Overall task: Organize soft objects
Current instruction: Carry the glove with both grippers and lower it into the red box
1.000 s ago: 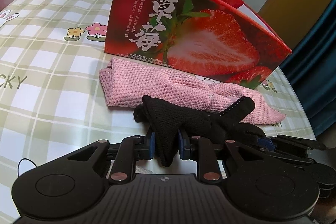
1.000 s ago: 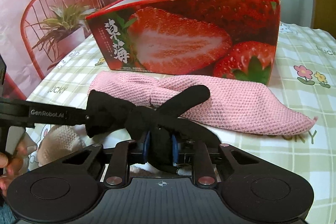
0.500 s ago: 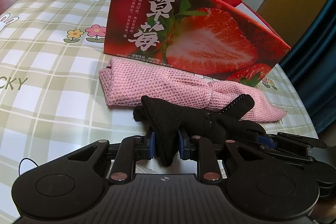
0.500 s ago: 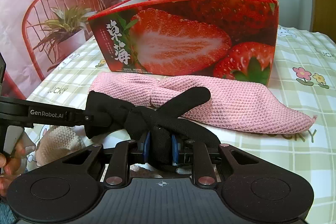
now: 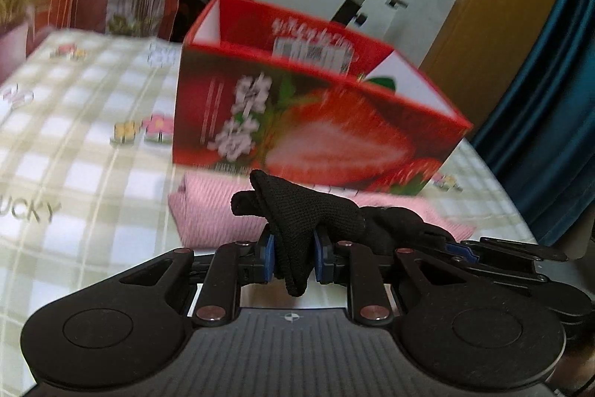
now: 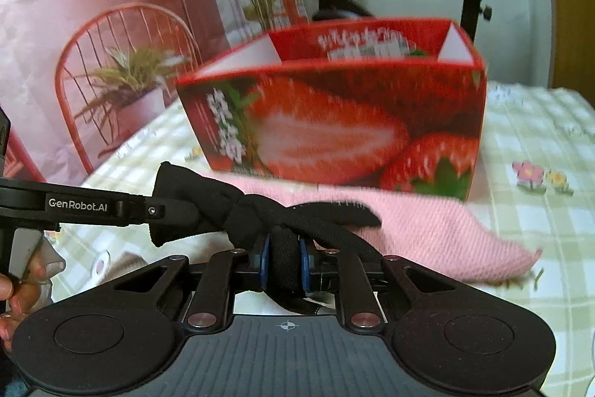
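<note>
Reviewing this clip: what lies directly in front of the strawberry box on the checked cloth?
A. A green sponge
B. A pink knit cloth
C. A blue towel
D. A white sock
B. A pink knit cloth lies flat along the near side of the strawberry box, while the black glove is held above it, clamped by the left gripper and the right gripper.
</note>
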`<state>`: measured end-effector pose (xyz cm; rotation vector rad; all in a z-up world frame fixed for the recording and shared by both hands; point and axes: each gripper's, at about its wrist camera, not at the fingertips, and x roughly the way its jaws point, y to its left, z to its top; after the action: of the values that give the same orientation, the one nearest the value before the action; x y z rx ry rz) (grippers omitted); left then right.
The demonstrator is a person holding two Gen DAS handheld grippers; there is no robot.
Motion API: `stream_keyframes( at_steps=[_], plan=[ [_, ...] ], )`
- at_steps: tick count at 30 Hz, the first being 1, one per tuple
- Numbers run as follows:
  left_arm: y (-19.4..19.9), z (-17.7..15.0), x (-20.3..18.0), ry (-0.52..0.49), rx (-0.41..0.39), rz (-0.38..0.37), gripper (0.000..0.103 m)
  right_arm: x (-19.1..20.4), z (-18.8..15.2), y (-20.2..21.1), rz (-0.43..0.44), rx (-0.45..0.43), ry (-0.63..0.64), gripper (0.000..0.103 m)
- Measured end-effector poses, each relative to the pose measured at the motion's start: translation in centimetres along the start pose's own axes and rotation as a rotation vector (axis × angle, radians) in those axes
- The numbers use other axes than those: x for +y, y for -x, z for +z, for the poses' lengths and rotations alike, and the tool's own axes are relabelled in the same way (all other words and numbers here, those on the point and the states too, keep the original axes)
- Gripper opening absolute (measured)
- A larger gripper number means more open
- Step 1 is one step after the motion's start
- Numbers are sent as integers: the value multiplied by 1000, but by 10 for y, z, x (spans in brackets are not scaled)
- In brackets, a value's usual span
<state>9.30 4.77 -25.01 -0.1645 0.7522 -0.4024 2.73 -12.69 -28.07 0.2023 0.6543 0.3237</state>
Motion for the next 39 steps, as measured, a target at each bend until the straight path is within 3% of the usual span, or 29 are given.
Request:
stream_keyframes(
  at_steps=[16,22,31,39],
  plan=[
    [35,50,-29,-114,-108,-21,22,7,59,30,-16,-140,51,15],
    [33,79,-31,-105,-138,-45,22,-2,93,33,-12,-184,56,15],
    [10,133,-29,-88,-157,-44,22,-19,146,7,-18,-182,72,15],
    [-31,154,-13,-14,-95,-52,23,-29,165,-37,-49,-118,108,15]
  ],
)
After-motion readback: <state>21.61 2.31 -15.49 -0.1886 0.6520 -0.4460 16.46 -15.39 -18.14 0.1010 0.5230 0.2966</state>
